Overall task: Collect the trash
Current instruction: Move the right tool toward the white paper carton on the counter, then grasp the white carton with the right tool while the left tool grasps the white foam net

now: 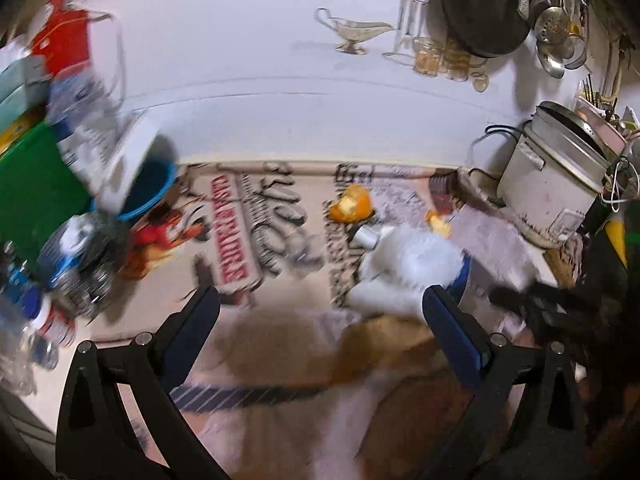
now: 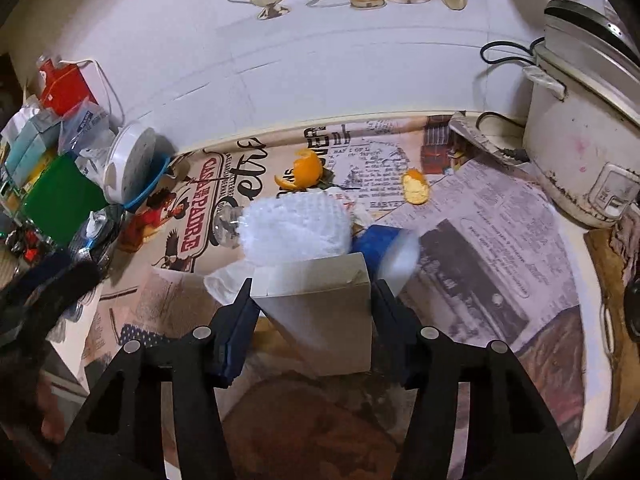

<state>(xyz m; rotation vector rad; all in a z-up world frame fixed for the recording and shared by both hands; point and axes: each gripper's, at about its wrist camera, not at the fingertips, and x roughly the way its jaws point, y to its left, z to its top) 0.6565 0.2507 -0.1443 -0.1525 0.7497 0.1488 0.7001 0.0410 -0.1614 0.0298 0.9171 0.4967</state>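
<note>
1. Right gripper: jaws narrowed onto a small grey-white cardboard box; both blue pads sit against its side walls, so it looks gripped. Box is dead centre in the right wrist view, just above the counter's near edge.
2. Left gripper: jaws wide, nothing between them. That view is blurred.
3. Box handling (judgement): light, probably empty, thin card. It will crush if squeezed hard and the top flap at 12 o'clock looks loose. Hold across the flat side walls, as it is now.
4. Other trash: white foam fruit net just past the box at 12 o'clock. Very light and springy, so pinch it anywhere and it will compress.
5. Crumpled tissue touching the box at 10 o'clock. Soft, needs a full pinch.
6. Orange peel further out at 12 o'clock, with a second peel piece at 1 o'clock. Light, curled and a bit slippery, so grip an edge.
7. Blue-and-white item at 1 o'clock of the box; blurred, cannot tell what it is.
8. Writing: the printed table covering reads "CASA DEL PADRE" at 10 o'clock, plus large script letters and newspaper-style print too small to read.
9. Rice cooker at 2 o'clock; its label is unreadable. Not trash.
</note>
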